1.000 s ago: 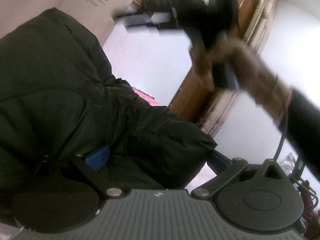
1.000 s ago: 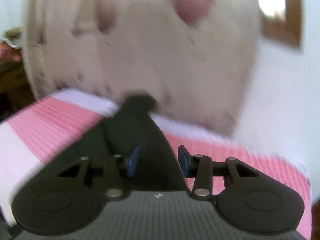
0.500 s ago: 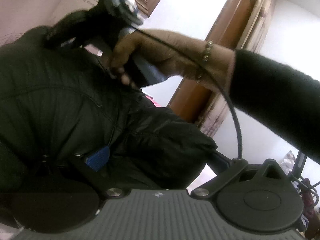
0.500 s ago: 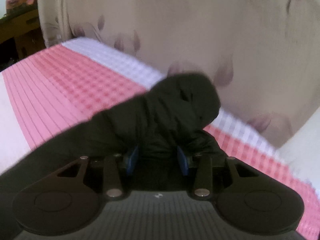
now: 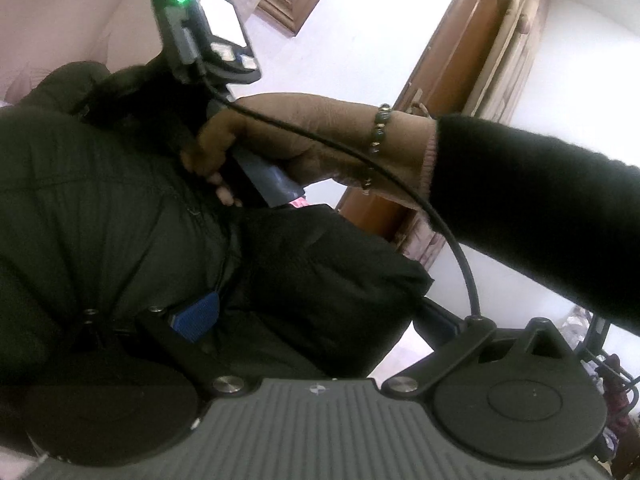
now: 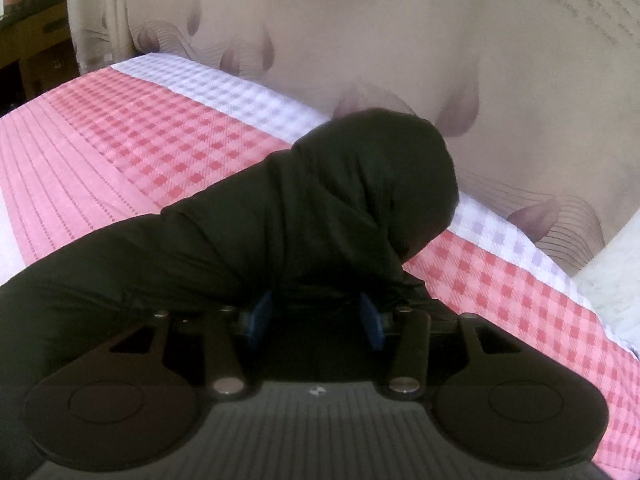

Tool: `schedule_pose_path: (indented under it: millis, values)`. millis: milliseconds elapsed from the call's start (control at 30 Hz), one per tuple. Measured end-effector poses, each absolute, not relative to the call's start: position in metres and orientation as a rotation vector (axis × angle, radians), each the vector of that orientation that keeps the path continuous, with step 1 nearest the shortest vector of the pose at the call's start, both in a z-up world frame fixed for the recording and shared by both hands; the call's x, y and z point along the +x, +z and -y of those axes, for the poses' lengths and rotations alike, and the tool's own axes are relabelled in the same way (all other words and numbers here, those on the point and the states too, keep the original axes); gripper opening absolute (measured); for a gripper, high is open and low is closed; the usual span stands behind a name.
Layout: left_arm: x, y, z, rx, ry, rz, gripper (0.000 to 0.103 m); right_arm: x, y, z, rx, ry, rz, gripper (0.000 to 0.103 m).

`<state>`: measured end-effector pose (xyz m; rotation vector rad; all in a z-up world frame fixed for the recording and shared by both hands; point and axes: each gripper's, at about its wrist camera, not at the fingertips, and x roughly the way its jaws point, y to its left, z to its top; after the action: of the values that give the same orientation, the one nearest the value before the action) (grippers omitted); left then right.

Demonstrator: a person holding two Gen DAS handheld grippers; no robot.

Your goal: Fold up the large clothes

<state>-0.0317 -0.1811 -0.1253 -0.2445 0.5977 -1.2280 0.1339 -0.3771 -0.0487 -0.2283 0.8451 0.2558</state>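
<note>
A bulky black padded jacket fills the left of the left wrist view. My left gripper has its jaws wide around a thick fold of it, and the blue pad presses into the cloth. In the right wrist view one end of the jacket, a rounded sleeve or hood, lies on the pink checked bed sheet. My right gripper points down at it. Its jaws are opening and the black cloth is still between the pads. A person's hand grips that gripper's handle above the jacket.
A beige cloth with a petal print rises behind the bed. A wooden door frame and white wall stand to the right. A black cable hangs from the right gripper across the left gripper. Dark furniture sits at far left.
The right gripper came down and across, laying the jacket's end on the sheet, and its pads now stand wider apart. The left gripper kept still with its fold.
</note>
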Motion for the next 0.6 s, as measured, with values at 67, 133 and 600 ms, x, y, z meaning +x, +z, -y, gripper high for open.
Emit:
schedule_pose_path:
  millis: [67,133,600]
  values:
    - [-0.03,-0.124,0.181,-0.25,-1.229,-0.605,0.102,0.126,-0.032,0.387,-0.178,0.244,-0.841,0.055]
    - [-0.029,-0.122,0.18,-0.254,-1.229,-0.603,0.103,0.096,-0.003,0.402,-0.133,0.244,-0.762,0.055]
    - [-0.04,-0.12,0.184,-0.215,-1.221,-0.571,0.103,-0.126,-0.024,0.452,-0.087,0.109,-0.715,0.055]
